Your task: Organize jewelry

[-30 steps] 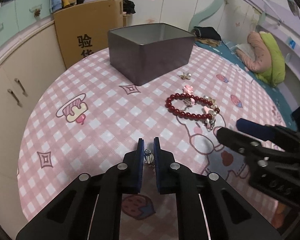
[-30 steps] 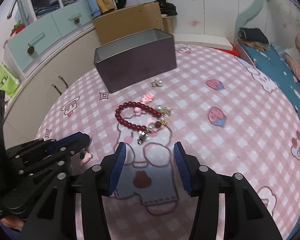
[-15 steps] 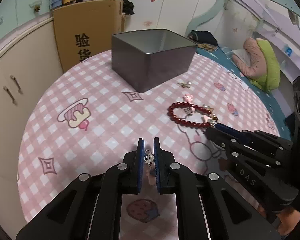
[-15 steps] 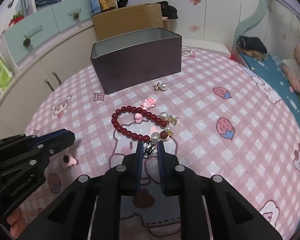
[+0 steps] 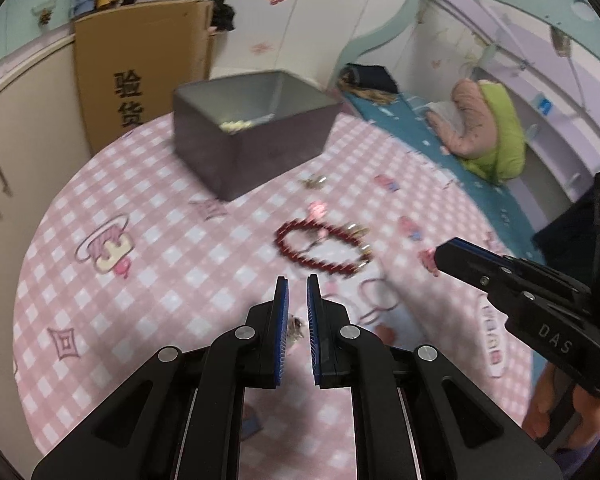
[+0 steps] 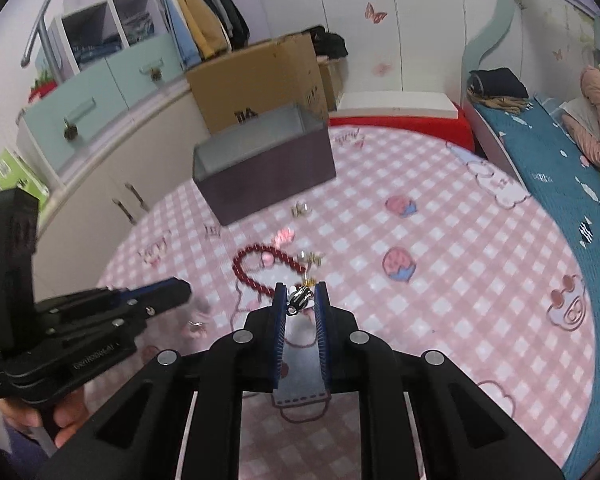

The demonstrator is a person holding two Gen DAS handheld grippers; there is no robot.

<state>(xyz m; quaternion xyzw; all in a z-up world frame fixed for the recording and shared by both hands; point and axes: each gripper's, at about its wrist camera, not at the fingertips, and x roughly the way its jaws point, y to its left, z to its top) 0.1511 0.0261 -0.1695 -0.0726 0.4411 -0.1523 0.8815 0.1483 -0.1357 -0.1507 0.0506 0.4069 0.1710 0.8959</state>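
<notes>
The right gripper (image 6: 301,300) pinched a small silver-and-black metal charm (image 6: 299,299) between its blue-padded fingers, lifted above the round table's pink checked cloth (image 6: 440,280). The left gripper (image 5: 297,292) had its fingers drawn close with a narrow gap; a small dark trinket (image 5: 296,328) showed in that gap, but whether it was gripped could not be told.

The landmark was the dark grey rectangular metal tin (image 5: 256,148), open-topped, at the far side of the cloth, with pale beads (image 5: 234,125) inside. Just in front of the tin lay a small pearl-and-gold earring (image 6: 301,210). Nearer than that sat a pink flower-shaped charm (image 6: 284,235), touching or just beside the ring of dark red beads (image 6: 260,270), a bracelet with gold and pearl charms at its right end. The held charm hung just nearer than the bracelet, on the side away from the tin.
</notes>
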